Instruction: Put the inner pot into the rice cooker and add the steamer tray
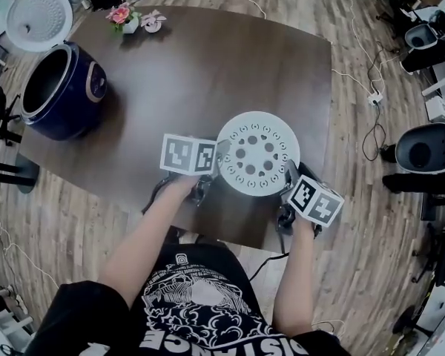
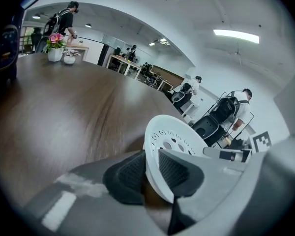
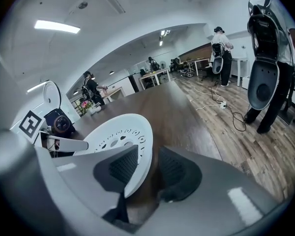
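Observation:
The white perforated steamer tray (image 1: 257, 153) lies on the dark wooden table (image 1: 208, 73) near its front edge. My left gripper (image 1: 216, 165) is at the tray's left rim. In the left gripper view both pads of the left gripper (image 2: 152, 173) press on the rim of the tray (image 2: 174, 139). My right gripper (image 1: 288, 175) is at the right rim. In the right gripper view the rim of the tray (image 3: 120, 132) lies against one pad of the right gripper (image 3: 146, 171), with a gap to the other pad. The dark blue rice cooker (image 1: 63, 91) stands far left, its white lid (image 1: 38, 17) raised. Its inside is dark.
A pot of pink flowers (image 1: 122, 15) and a small dish (image 1: 153, 22) stand at the table's far edge. Black chairs (image 1: 423, 148) and a white cable (image 1: 356, 76) are on the wooden floor to the right. People (image 3: 221, 53) stand in the background.

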Action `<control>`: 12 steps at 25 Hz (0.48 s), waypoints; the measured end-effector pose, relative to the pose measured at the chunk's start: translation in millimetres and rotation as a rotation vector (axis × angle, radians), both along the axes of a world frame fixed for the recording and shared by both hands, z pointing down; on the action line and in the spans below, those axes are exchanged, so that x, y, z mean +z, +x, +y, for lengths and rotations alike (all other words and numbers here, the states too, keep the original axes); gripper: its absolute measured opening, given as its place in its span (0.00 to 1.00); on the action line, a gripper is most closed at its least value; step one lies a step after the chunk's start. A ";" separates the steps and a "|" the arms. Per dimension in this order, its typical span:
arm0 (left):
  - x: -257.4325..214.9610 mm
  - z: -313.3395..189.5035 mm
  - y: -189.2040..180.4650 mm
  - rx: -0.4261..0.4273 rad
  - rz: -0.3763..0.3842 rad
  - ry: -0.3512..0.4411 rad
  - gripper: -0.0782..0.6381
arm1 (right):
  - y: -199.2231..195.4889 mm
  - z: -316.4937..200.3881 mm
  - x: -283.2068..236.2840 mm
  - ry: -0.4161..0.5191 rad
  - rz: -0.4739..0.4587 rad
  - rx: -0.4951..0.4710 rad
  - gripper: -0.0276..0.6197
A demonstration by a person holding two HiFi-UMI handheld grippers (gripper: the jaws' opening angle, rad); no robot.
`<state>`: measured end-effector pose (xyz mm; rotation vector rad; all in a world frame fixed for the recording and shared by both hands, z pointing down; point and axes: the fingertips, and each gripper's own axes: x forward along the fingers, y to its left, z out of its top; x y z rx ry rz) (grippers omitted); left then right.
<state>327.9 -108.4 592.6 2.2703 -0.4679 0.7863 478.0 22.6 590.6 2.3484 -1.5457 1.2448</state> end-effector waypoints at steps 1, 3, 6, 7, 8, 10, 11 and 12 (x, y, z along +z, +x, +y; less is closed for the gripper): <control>-0.9 0.1 -0.3 -0.005 0.005 -0.001 0.24 | -0.6 -0.7 0.1 0.005 -0.005 0.000 0.23; -2.2 -0.1 -0.9 -0.016 0.014 -0.005 0.24 | -1.9 -3.0 -0.1 0.017 -0.019 0.003 0.18; -3.5 -1.7 -4.0 -0.037 0.027 -0.015 0.23 | -3.6 -6.9 -0.3 0.017 -0.026 0.010 0.15; -3.9 -2.4 -6.4 -0.040 0.026 -0.013 0.23 | -5.2 -8.4 -0.4 0.016 -0.026 0.007 0.15; -4.6 -3.1 -8.9 -0.043 0.025 -0.010 0.23 | -6.8 -9.9 -0.9 0.016 -0.026 0.004 0.15; -8.3 -5.3 -14.1 -0.052 0.029 0.001 0.23 | -10.2 -14.0 -3.4 0.023 -0.026 -0.003 0.14; -11.4 -7.6 -17.0 -0.058 0.034 0.009 0.22 | -12.3 -17.0 -5.7 0.029 -0.024 -0.007 0.14; -15.0 -10.7 -20.3 -0.062 0.039 0.019 0.22 | -15.1 -20.8 -8.7 0.038 -0.021 -0.011 0.14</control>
